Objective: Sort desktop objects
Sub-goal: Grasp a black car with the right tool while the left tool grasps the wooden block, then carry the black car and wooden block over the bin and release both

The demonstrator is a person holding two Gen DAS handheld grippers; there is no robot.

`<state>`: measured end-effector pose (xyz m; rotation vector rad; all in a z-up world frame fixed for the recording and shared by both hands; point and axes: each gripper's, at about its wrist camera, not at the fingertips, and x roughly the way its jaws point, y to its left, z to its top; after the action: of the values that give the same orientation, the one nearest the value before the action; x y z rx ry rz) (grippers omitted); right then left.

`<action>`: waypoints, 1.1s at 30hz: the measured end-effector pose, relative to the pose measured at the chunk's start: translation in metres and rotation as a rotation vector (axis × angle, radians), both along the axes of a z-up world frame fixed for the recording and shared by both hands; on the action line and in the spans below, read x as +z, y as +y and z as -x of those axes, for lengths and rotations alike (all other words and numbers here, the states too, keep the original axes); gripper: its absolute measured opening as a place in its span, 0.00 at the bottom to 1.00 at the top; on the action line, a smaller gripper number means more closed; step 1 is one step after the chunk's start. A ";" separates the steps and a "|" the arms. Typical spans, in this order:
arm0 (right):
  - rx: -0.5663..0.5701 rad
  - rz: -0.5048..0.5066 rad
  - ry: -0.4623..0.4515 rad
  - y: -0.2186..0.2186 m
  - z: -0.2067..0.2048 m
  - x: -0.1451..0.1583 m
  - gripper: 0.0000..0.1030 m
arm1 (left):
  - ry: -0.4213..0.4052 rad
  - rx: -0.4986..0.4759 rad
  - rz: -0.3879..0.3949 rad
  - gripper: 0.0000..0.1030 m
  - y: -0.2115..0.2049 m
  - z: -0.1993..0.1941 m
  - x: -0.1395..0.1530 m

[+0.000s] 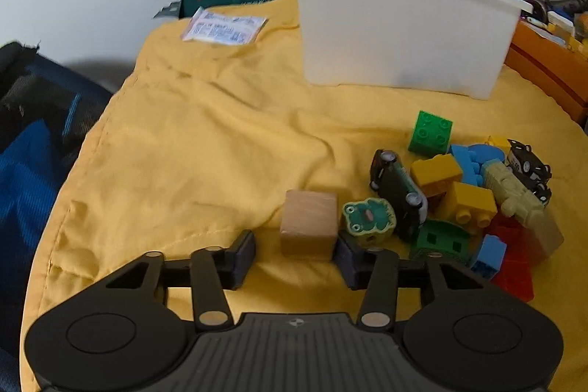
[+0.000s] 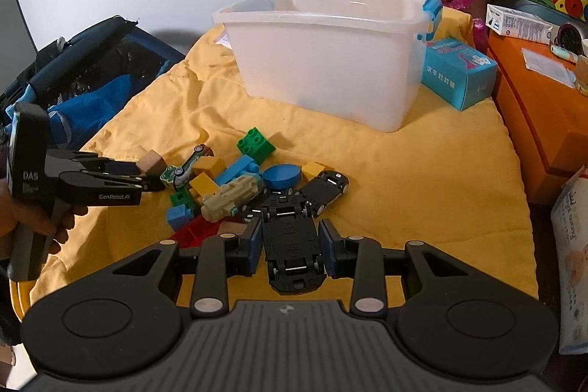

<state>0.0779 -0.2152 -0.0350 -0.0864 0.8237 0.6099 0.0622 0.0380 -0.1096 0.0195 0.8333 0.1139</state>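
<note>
A plain wooden cube [image 1: 309, 226] rests on the yellow cloth [image 1: 205, 142], just left of the toy pile. My left gripper [image 1: 296, 256] is open around its near end, with a gap at the left finger [image 1: 243, 254] while the right one sits close against the cube. In the right wrist view the same gripper [image 2: 149, 179] reaches in from the left, held by a hand, with the cube [image 2: 150, 162] at its tips. My right gripper [image 2: 292, 247] is shut on a black toy car [image 2: 292, 241], which is turned belly up between the blue pads.
A white plastic bin [image 2: 323, 61] stands behind the pile of bricks, cars and a frog eraser [image 1: 368, 217]. A green brick [image 1: 430, 134] lies nearest the bin. A teal box [image 2: 459, 72] sits at the bin's right, and an orange cabinet [image 2: 544, 120] borders the cloth there.
</note>
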 end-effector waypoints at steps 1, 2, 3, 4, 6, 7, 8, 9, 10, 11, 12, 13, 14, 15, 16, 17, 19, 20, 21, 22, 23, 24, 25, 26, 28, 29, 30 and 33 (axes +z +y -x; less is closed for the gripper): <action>0.000 -0.001 0.001 0.000 0.001 0.000 0.35 | -0.007 0.002 0.006 0.41 -0.001 -0.002 0.002; 0.003 -0.002 0.001 0.001 0.002 0.000 0.36 | -0.018 0.005 0.008 0.41 -0.002 -0.004 0.003; 0.007 -0.001 -0.001 0.002 0.003 0.001 0.36 | -0.025 0.005 0.003 0.41 -0.003 -0.005 0.003; 0.013 0.001 -0.002 0.004 0.004 0.001 0.36 | -0.028 0.003 -0.003 0.37 -0.004 -0.007 0.003; 0.021 0.004 0.002 0.006 0.004 -0.001 0.36 | -0.031 -0.024 0.003 0.32 -0.004 -0.008 0.003; 0.023 0.006 0.002 0.007 0.005 -0.001 0.36 | -0.036 -0.031 -0.005 0.31 -0.007 -0.007 0.004; 0.025 0.004 0.002 0.008 0.006 -0.001 0.36 | -0.041 -0.037 -0.010 0.31 -0.007 -0.005 0.005; 0.025 0.003 0.000 0.009 0.006 0.000 0.36 | -0.045 -0.037 -0.006 0.31 -0.007 -0.004 0.007; 0.026 0.001 -0.004 0.009 0.006 0.001 0.36 | -0.049 -0.030 0.002 0.31 -0.006 -0.003 0.010; 0.027 -0.004 -0.008 0.008 0.006 0.003 0.36 | -0.057 -0.010 0.007 0.31 -0.004 -0.001 0.016; 0.026 -0.008 -0.011 0.008 0.005 0.004 0.36 | -0.065 0.005 0.014 0.31 -0.002 0.000 0.021; 0.023 -0.013 -0.013 0.008 0.004 0.006 0.36 | -0.075 0.022 0.025 0.31 0.000 0.001 0.029; 0.019 -0.020 -0.016 0.007 0.003 0.007 0.36 | -0.089 0.035 0.038 0.31 0.002 0.001 0.038; 0.014 -0.028 -0.021 0.007 0.001 0.010 0.36 | -0.104 0.038 0.046 0.31 0.004 0.001 0.046; 0.011 -0.035 -0.029 0.006 0.000 0.013 0.36 | -0.130 0.034 0.046 0.31 0.004 0.000 0.058; 0.007 -0.043 -0.036 0.006 -0.003 0.016 0.36 | -0.154 0.028 0.042 0.31 0.003 -0.002 0.069; -0.009 -0.073 -0.052 0.006 -0.010 0.026 0.36 | -0.195 0.016 0.043 0.31 0.001 -0.006 0.090; -0.017 -0.085 -0.062 0.006 -0.014 0.030 0.36 | -0.216 0.010 0.047 0.31 0.001 -0.011 0.102; -0.024 -0.098 -0.073 0.006 -0.019 0.035 0.36 | -0.234 0.006 0.048 0.31 -0.001 -0.015 0.112; -0.035 -0.112 -0.083 0.007 -0.024 0.040 0.36 | -0.253 -0.001 0.047 0.31 -0.002 -0.021 0.123; -0.042 -0.126 -0.092 0.007 -0.029 0.046 0.36 | -0.267 -0.007 0.047 0.31 -0.003 -0.025 0.132; -0.049 -0.137 -0.104 0.008 -0.036 0.052 0.36 | -0.276 -0.013 0.048 0.31 -0.005 -0.031 0.139; -0.056 -0.144 -0.116 0.009 -0.042 0.058 0.36 | -0.285 -0.020 0.055 0.31 -0.006 -0.039 0.148; -0.066 -0.149 -0.122 0.010 -0.050 0.063 0.36 | -0.291 -0.025 0.059 0.31 -0.008 -0.045 0.154; -0.082 -0.170 -0.139 0.011 -0.065 0.074 0.36 | -0.307 -0.043 0.047 0.31 -0.013 -0.061 0.165; -0.085 -0.173 -0.151 0.011 -0.072 0.079 0.36 | -0.316 -0.051 0.037 0.31 -0.015 -0.069 0.169; -0.085 -0.169 -0.167 0.012 -0.079 0.085 0.36 | -0.323 -0.057 0.031 0.31 -0.017 -0.075 0.173; -0.081 -0.151 -0.212 0.018 -0.103 0.100 0.36 | -0.338 -0.072 0.028 0.31 -0.022 -0.099 0.185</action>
<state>0.1813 -0.1969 0.0648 0.0199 0.5718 0.5734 0.1610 0.0160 0.0749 0.0034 0.4957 0.0354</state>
